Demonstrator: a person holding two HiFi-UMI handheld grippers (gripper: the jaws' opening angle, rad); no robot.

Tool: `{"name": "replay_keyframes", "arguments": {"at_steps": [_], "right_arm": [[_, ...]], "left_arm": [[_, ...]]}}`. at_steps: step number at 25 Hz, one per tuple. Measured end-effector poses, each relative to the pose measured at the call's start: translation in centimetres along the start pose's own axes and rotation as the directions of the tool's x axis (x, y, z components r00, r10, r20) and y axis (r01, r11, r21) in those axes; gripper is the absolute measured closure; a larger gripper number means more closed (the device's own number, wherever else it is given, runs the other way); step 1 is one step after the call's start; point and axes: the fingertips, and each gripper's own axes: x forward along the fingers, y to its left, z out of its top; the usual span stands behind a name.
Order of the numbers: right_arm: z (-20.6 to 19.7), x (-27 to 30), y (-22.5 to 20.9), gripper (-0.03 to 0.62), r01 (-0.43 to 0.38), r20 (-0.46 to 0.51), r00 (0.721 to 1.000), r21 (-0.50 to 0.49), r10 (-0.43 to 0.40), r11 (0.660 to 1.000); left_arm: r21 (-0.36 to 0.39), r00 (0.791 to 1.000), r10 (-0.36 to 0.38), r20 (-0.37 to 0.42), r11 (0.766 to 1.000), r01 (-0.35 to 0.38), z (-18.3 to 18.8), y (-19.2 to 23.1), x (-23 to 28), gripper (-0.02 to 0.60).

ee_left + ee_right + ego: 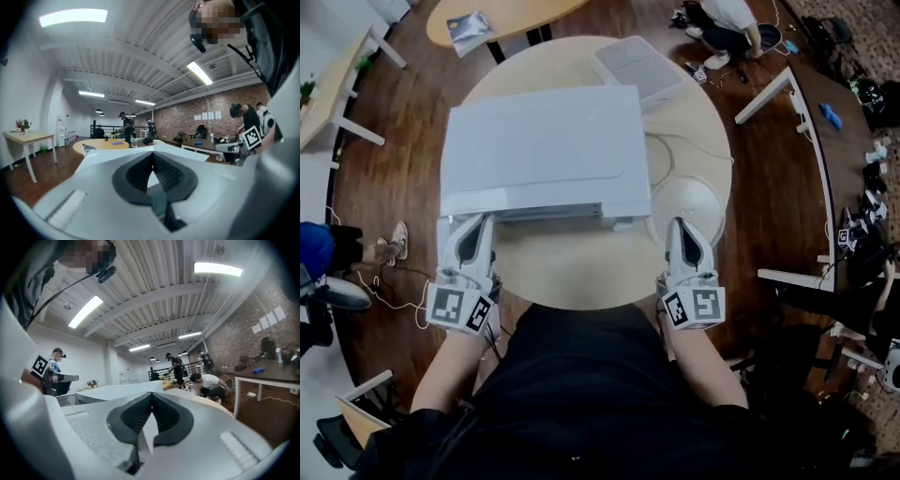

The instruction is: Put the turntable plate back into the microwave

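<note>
**Item 1. Turntable plate [692, 199].** Pale round disc lying flat on the desk [572, 272], toward its right edge and just beside the right front corner of the microwave [544, 141]. Not yet inside the oven.

**Item 2. Microwave.** White box at the middle of the desk, front toward the person. From above the door looks closed. The cavity is not visible.

**Item 3. Left gripper [476, 223].** Jaws fully together, nothing between them. Tips sit at the microwave's left front corner.

**Item 4. Right gripper [680, 227].** Jaws fully together, holding nothing. Tips sit at the near rim of the plate; whether they touch it cannot be told.

**Item 5. Cable [686, 148].** Thin lead across the desk to the right of the microwave, beyond the plate.

**Handling notes (judgement).**
- The door probably needs opening first, and the left gripper is best placed for it.
- The right jaws must part before they can take the plate.
- A grip across the near rim suits a thin flat disc.
- The plate is likely smooth and heavy for its thickness, so the bite should be deep.
- It should be lifted level and kept clear of the cable.
- It should enter the cavity flat, be lowered over the centre and released only once it sits without rocking.
</note>
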Motion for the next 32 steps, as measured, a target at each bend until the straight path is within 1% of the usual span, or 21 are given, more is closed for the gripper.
{"name": "replay_keyframes", "arguments": {"at_steps": [3, 5, 6, 8, 11, 13, 15, 17, 19, 20, 22, 24, 27, 29, 32], "right_arm": [[-1.5, -1.6, -4.5, 0.592, 0.120, -0.037, 0.992, 0.089, -0.118, 0.989], [-2.9, -2.1, -6.9, 0.592, 0.167, -0.066, 0.985, 0.141, -0.159, 0.976], [-3.6, -2.3, -7.9, 0.592, 0.179, -0.079, 0.983, 0.150, -0.168, 0.972], [-5.3, -2.7, -9.6, 0.592, 0.187, -0.111, 0.979, 0.132, -0.173, 0.973], [-8.0, -4.0, -12.1, 0.592, 0.212, -0.167, 0.967, 0.115, -0.191, 0.971], [-9.8, -4.6, -13.0, 0.592, 0.239, -0.196, 0.958, 0.140, -0.209, 0.961], [-11.1, -4.2, -13.2, 0.592, 0.246, -0.214, 0.954, 0.166, -0.209, 0.955], [-11.6, -4.3, -13.9, 0.592, 0.263, -0.225, 0.949, 0.186, -0.220, 0.946], [-11.5, -5.5, -15.4, 0.592, 0.298, -0.230, 0.940, 0.204, -0.251, 0.933], [-11.4, -5.9, -15.9, 0.575, 0.305, -0.231, 0.939, 0.209, -0.256, 0.929], [-11.2, -6.0, -16.3, 0.524, 0.295, -0.234, 0.941, 0.207, -0.246, 0.933], [-11.1, -5.9, -16.7, 0.489, 0.296, -0.233, 0.940, 0.192, -0.250, 0.936], [-11.1, -6.2, -18.0, 0.449, 0.322, -0.237, 0.929, 0.147, -0.283, 0.935], [-11.7, -6.3, -18.5, 0.431, 0.317, -0.255, 0.926, 0.122, -0.279, 0.940], [-13.2, -6.4, -19.1, 0.412, 0.311, -0.281, 0.921, 0.118, -0.269, 0.943]], "left_arm": [[0.021, 0.999, -0.052, 0.017, 0.998, 0.051, 1.2, -0.7, 1.5, 0.575], [0.023, 0.998, -0.058, 0.028, 0.998, 0.057, 1.7, -0.9, 2.1, 0.575], [0.021, 0.998, -0.057, 0.029, 0.998, 0.056, 1.8, -1.0, 2.3, 0.575], [0.015, 0.998, -0.057, 0.023, 0.998, 0.057, 1.6, -1.3, 2.8, 0.575], [0.001, 0.997, -0.078, 0.003, 0.997, 0.078, 1.0, -1.9, 3.5, 0.575], [-0.005, 0.996, -0.087, -0.009, 0.996, 0.087, 1.1, -1.6, 3.5, 0.575], [-0.004, 0.997, -0.074, -0.019, 0.997, 0.074, 1.1, -0.7, 3.2, 0.575], [0.001, 0.997, -0.065, -0.041, 0.998, 0.065, 0.2, -0.7, 3.2, 0.575], [-0.007, 0.995, -0.076, -0.066, 0.997, 0.076, -1.2, -2.0, 3.9, 0.575], [-0.017, 0.994, -0.081, -0.071, 0.997, 0.080, -1.6, -2.8, 4.2, 0.575], [-0.027, 0.993, -0.088, -0.077, 0.996, 0.086, -1.9, -3.8, 4.4, 0.575], [-0.029, 0.992, -0.096, -0.077, 0.995, 0.094, -1.7, -4.3, 4.8, 0.575], [-0.011, 0.992, -0.105, -0.074, 0.994, 0.104, -1.1, -4.8, 5.6, 0.575], [0.007, 0.992, -0.103, -0.072, 0.995, 0.103, -0.7, -5.0, 5.7, 0.575], [0.015, 0.994, -0.083, -0.070, 0.996, 0.084, -0.7, -4.9, 5.2, 0.575]]}}
